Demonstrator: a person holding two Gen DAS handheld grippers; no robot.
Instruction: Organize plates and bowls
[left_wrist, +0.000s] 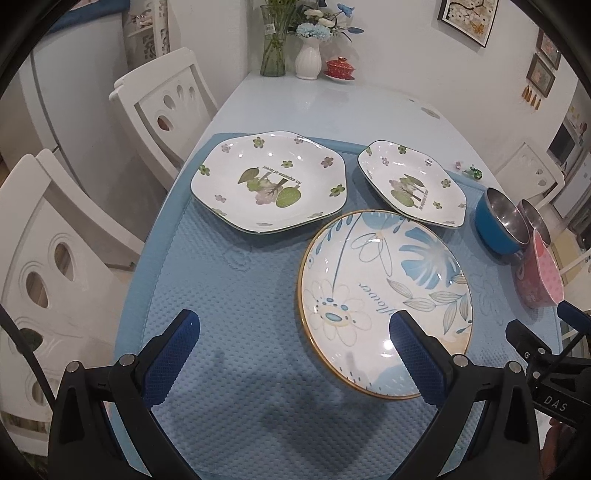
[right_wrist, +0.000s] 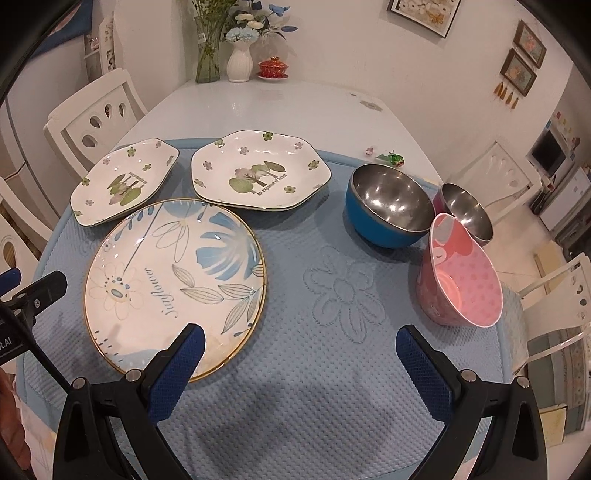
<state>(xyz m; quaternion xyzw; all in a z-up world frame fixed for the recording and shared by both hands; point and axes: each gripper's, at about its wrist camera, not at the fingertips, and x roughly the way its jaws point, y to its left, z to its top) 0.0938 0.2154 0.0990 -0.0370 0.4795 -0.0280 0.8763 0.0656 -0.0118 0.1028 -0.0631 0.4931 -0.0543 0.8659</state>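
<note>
Nearest of all, a round blue-leaf plate (right_wrist: 173, 280) lettered "Sunflower" lies flat on the quilted blue mat (right_wrist: 332, 354) that covers this end of the tabletop (right_wrist: 258, 103). Just behind it lie two hexagonal white plates with green tree prints, the left hexagonal plate (right_wrist: 123, 181) and the right hexagonal plate (right_wrist: 258, 171); the round plate's far rim appears to overlap the left one's near edge. To the right stand three bowls close together: a blue steel-lined bowl (right_wrist: 388, 210), a smaller maroon steel-lined bowl (right_wrist: 467, 212) behind it, and a pink bowl (right_wrist: 461, 273) tipped on its side toward the camera. The left hand-held gripper (left_wrist: 293, 358) hovers over the mat with its blue pads spread wide, one pad above the round plate's near rim, gripping nothing. The right hand-held gripper (right_wrist: 301, 363) is likewise spread and empty, above bare mat between the round plate and the pink bowl. At the tabletop's far end stand a glass vase (right_wrist: 208, 48), a white vase (right_wrist: 240, 61) and a red lidded cup (right_wrist: 273, 68). White chairs (right_wrist: 96, 110) flank the tabletop.
</note>
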